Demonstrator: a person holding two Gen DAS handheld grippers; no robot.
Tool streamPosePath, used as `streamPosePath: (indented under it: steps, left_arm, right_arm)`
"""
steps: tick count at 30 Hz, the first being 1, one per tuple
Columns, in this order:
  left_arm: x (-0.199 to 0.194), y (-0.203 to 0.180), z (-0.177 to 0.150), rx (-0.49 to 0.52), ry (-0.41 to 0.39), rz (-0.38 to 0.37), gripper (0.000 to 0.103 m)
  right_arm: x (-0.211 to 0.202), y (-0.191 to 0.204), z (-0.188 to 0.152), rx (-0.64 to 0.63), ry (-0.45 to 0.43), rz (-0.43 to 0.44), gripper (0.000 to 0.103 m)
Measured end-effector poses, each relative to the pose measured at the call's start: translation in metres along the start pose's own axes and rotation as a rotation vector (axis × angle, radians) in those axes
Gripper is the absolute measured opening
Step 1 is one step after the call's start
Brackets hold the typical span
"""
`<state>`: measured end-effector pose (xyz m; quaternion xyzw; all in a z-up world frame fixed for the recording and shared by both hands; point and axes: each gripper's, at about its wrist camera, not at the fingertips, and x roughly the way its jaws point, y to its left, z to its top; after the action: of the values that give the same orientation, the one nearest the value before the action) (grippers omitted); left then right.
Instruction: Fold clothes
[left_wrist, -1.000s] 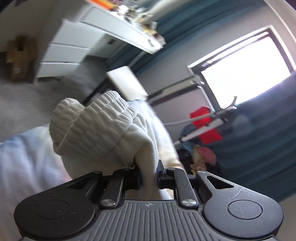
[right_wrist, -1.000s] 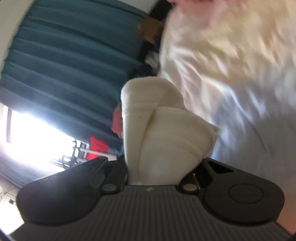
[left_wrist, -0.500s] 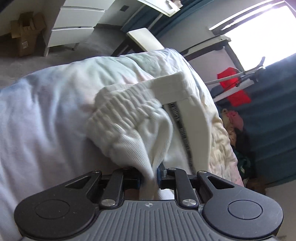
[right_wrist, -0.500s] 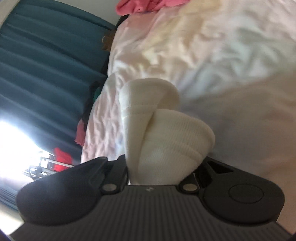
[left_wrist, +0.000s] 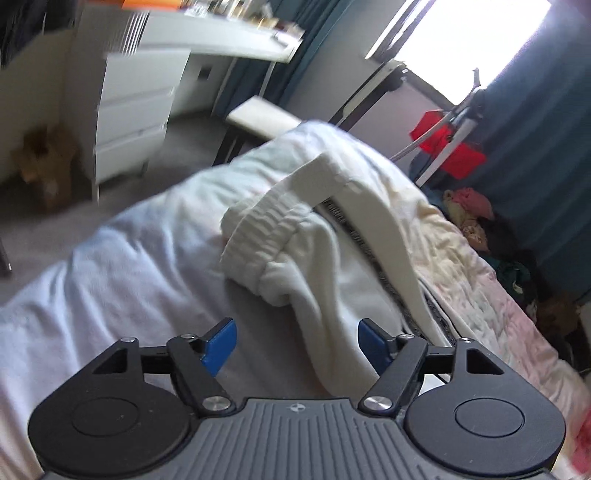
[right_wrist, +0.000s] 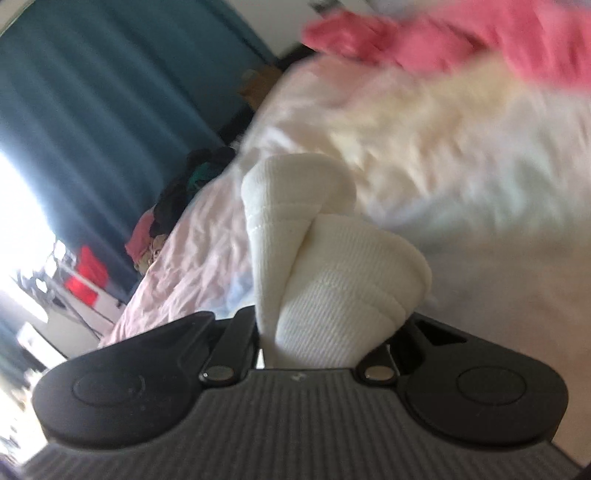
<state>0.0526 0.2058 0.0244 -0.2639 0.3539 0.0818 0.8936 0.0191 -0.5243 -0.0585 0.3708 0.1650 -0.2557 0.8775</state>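
Two black two-finger grippers are working over a bed covered in a rumpled white-and-pale-pink quilt (left_wrist: 122, 266). Nearest the left wrist camera, the left gripper (left_wrist: 297, 341) is standing with its jaws wide apart, having just been opening, blue pads (left_wrist: 221, 342) bare on their inner faces; a fold of the cream ribbed knit garment with an elastic gathered waistband (left_wrist: 280, 251) is lying between them, brushing only the right-hand pad and no longer squeezed. That garment is lying on the quilt toward the middle of the bed, its waistband bunched just ahead of the gripper and a long flat cream band running away toward the bed's far edge. In the right wrist view, the right gripper (right_wrist: 321, 343) is clamping its jaws tight on another bunched part of the cream garment (right_wrist: 332, 280), which is bulging up out of the grip in two rounded folds above the quilt (right_wrist: 192, 236). Farther off, a blurred pink cloth (right_wrist: 461, 40) is lying near the bed's far edge. Beyond the bed, a white chest of drawers (left_wrist: 133, 110) is standing against the wall, teal curtains (right_wrist: 92, 103) are hanging beside a bright window (left_wrist: 476, 48), and red fabric (left_wrist: 450, 144) is hanging on a rack.
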Motion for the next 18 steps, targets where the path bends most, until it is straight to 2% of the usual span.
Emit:
streamPosePath:
  steps: [5, 9, 12, 15, 18]
  left_arm:
    - [-0.014, -0.034, -0.005, 0.099, -0.084, -0.017, 0.075]
    - [-0.022, -0.052, -0.014, 0.198, -0.143, -0.061, 0.075]
    - [-0.019, -0.048, -0.019, 0.23, -0.18, -0.062, 0.075]
    - [-0.009, -0.04, -0.022, 0.232, -0.197, -0.028, 0.075]
    - [-0.002, -0.038, -0.027, 0.247, -0.216, -0.006, 0.075]
  right_arm:
    - [-0.03, 0.092, 0.002, -0.275, -0.15, 0.009, 0.015]
    - [-0.059, 0.188, -0.028, -0.592, -0.26, 0.055, 0.015]
    - [-0.082, 0.251, -0.075, -0.821, -0.33, 0.117, 0.015]
    - [-0.092, 0.295, -0.137, -0.987, -0.379, 0.182, 0.015]
    - [-0.089, 0.32, -0.212, -1.117, -0.343, 0.265, 0.015]
